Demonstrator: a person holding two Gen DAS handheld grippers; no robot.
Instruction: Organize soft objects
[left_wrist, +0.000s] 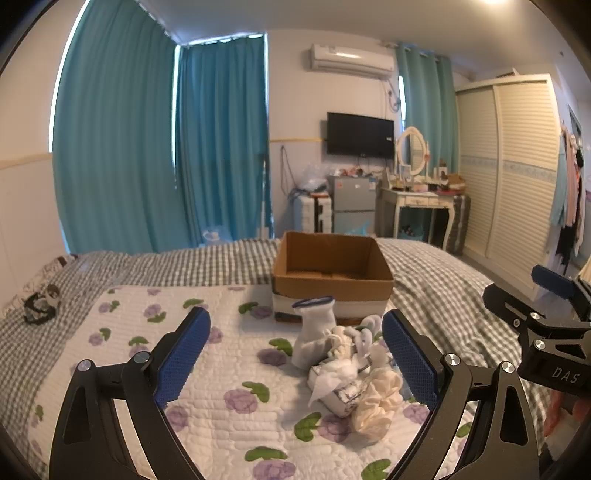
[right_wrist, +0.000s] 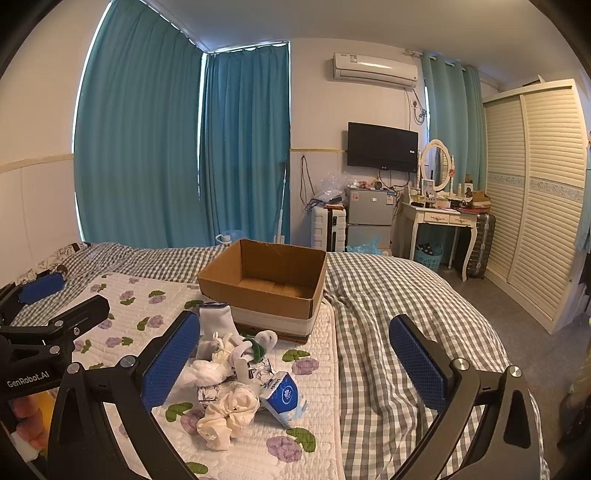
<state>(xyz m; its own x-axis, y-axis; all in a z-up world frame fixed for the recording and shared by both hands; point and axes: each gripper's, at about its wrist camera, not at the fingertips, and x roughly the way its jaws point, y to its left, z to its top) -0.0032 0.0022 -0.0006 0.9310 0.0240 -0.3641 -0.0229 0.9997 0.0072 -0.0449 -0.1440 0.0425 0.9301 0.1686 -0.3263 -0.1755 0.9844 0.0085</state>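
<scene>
A pile of soft things lies on the flowered quilt (left_wrist: 207, 398): a white sock with a blue cuff (left_wrist: 314, 332), a cream scrunchie (left_wrist: 376, 402), white cloths and a blue tissue pack (right_wrist: 282, 397). In the right wrist view I see the sock (right_wrist: 216, 319) and scrunchie (right_wrist: 229, 413). An open cardboard box (left_wrist: 332, 273) stands just behind the pile; it also shows in the right wrist view (right_wrist: 266, 280). My left gripper (left_wrist: 295, 360) is open above the quilt, the pile near its right finger. My right gripper (right_wrist: 295, 363) is open, the pile by its left finger.
The bed has a grey checked cover (right_wrist: 388, 332). A dark crumpled item (left_wrist: 40, 304) lies at the far left of the bed. Beyond the bed are teal curtains, a small fridge (right_wrist: 369, 218), a dressing table (right_wrist: 439, 218) and a slatted wardrobe (right_wrist: 535, 192).
</scene>
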